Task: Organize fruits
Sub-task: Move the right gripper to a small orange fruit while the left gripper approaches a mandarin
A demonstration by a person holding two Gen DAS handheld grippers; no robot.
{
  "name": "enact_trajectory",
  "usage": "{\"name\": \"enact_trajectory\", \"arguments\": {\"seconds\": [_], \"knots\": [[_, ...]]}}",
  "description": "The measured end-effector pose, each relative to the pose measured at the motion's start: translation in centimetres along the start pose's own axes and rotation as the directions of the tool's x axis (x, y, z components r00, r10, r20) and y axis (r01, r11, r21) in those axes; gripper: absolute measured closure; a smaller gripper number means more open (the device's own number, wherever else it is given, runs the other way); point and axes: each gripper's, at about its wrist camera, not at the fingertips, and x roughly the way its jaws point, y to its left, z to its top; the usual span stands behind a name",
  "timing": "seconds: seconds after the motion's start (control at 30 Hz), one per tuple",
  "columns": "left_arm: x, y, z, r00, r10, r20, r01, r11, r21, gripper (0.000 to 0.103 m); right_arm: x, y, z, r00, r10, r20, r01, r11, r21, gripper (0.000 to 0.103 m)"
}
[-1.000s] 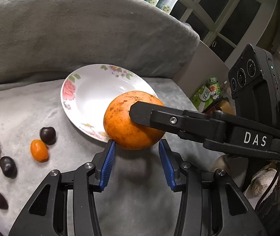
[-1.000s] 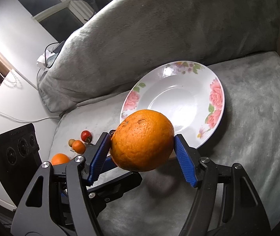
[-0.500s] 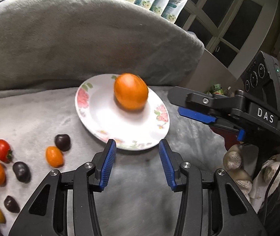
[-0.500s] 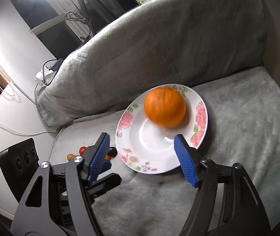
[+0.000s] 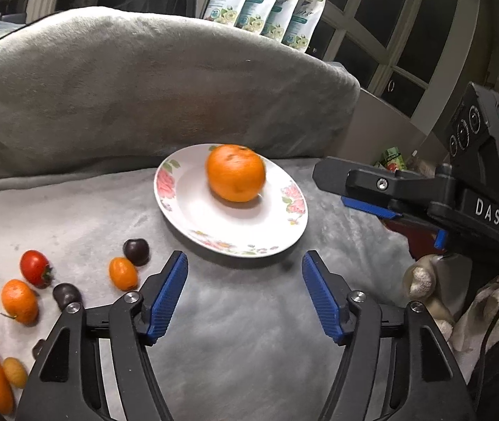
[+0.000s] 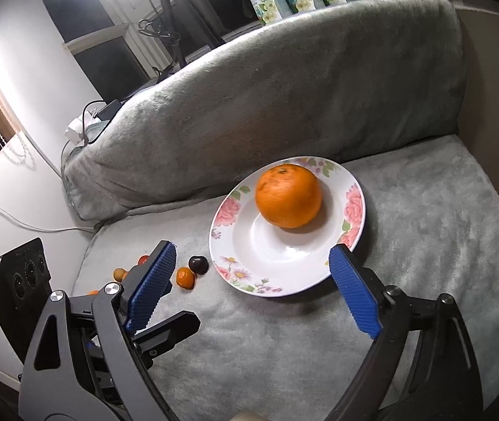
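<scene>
Both hand-held grippers, left (image 5: 244, 294) and right (image 6: 253, 286), gape empty before the plate's (image 6: 323, 280) near rim.

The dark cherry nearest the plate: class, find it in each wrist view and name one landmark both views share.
Left wrist view: the dark cherry lies lower left of centre, on the grey blanket just left of the plate.
Right wrist view: the dark cherry lies left of centre, beside the plate's left rim.
Shared landmark: the big orange on the plate.
</scene>
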Motion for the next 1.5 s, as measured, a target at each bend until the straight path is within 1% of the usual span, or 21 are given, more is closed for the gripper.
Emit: {"name": "enact_trajectory", "arguments": {"seconds": [0.37,0.53,0.63,0.8,0.93,1.0,1.13,1.23,1.3,1.37,1.4,1.5], "knots": [[-2.3,0.6,-1.4,0.998,0.053,0.029,-0.054,0.998,0.026,0.033,0.0,0.6,-0.8,1.0,0.011,-0.007,-0.011,1.0,-0.003,0.012],[-4.0,1.9,-2.3,0.996,0.072,0.045,-0.073,0.997,0.007,0.033,0.1,1.0,-1.0,1.0,0.023,-0.01,-0.023,1.0,-0.006,0.012],[-5.2,2.9,-2.8,0.993,0.1,0.058,-0.1,0.995,0.001,0.033,0.2,1.6,-1.2,0.999,0.031,-0.017,-0.031,0.999,-0.024,0.012],[-7.5,5.2,-3.5,0.983,0.163,0.081,-0.162,0.987,-0.021,0.033,0.3,2.9,-1.7,0.999,0.048,-0.021,-0.049,0.996,-0.072,0.012],[-8.8,7.0,-3.7,0.974,0.211,0.086,-0.209,0.977,-0.039,0.033,0.7,4.4,-2.3,0.998,0.056,-0.023,-0.059,0.989,-0.136,0.012],[-9.2,8.5,-3.8,0.97,0.228,0.079,-0.224,0.973,-0.059,0.033,1.0,5.2,-2.7,0.998,0.056,-0.026,-0.059,0.983,-0.172,0.012],[-9.4,10.7,-3.9,0.969,0.239,0.054,-0.233,0.967,-0.098,0.034,1.9,6.9,-3.5,0.999,0.047,-0.026,-0.052,0.968,-0.247,0.012],[-9.0,11.7,-3.8,0.965,0.261,0.027,-0.258,0.962,-0.089,0.044,2.6,7.8,-4.0,0.998,0.045,-0.038,-0.054,0.956,-0.287,0.012],[-8.8,12.5,-3.7,0.967,0.254,0.009,-0.252,0.963,-0.091,0.047,3.0,8.4,-4.3,0.998,0.042,-0.047,-0.054,0.948,-0.314,0.017],[-8.4,13.5,-3.5,0.972,0.236,-0.021,-0.237,0.965,-0.111,0.055,3.7,9.0,-4.6,0.998,0.031,-0.063,-0.051,0.937,-0.347,0.021],[-8.2,13.9,-3.5,0.973,0.231,-0.03,-0.233,0.966,-0.116,0.055,4.0,9.3,-4.8,0.997,0.025,-0.069,-0.049,0.932,-0.36,0.023],[-7.6,14.5,-3.3,0.972,0.23,-0.052,-0.235,0.965,-0.117,0.06,5.3,10.2,-5.4,0.995,0.007,-0.103,-0.047,0.919,-0.392,0.031]]}}
